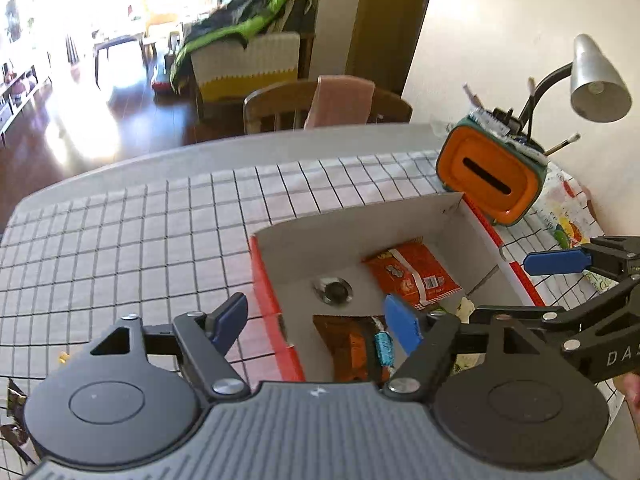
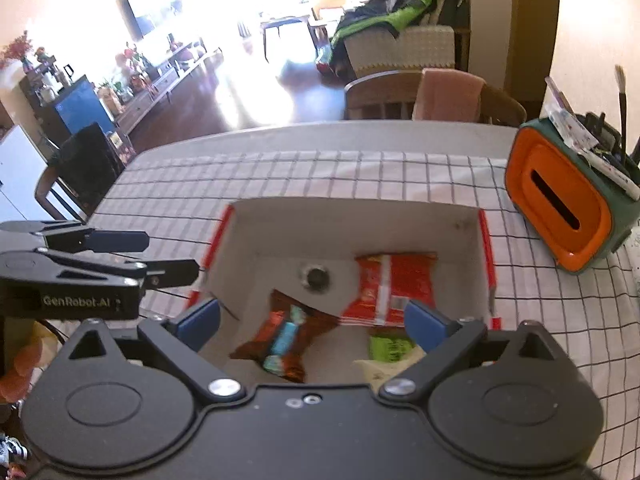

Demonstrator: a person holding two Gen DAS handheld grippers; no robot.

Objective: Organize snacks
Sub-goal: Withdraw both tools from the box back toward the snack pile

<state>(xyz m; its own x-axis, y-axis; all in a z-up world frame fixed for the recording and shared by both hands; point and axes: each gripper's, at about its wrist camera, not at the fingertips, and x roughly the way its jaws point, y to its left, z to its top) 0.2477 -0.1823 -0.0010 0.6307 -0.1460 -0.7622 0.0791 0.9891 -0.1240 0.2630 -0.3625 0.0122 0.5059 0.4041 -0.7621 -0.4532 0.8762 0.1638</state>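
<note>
Both hand-held tools hang over the near edge of the cardboard box (image 2: 360, 216), the left gripper (image 1: 316, 322) and the right gripper (image 2: 312, 320) each spread wide with nothing between the pads. Inside the box lie a brown packet (image 2: 280, 340), a blue-wrapped candy (image 2: 282, 340) on it, and farther in, an orange snack bag (image 2: 394, 284). Beyond the box's far right corner stands an orange tissue holder (image 2: 560, 208).

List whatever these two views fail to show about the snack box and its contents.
- Box near wall: cut off by the gripper body, both views.
- Green packet: lower part hidden behind the right gripper; print blurred.
- Red packet: label too blurred to read.
- Dark round thing: unidentifiable.
</note>
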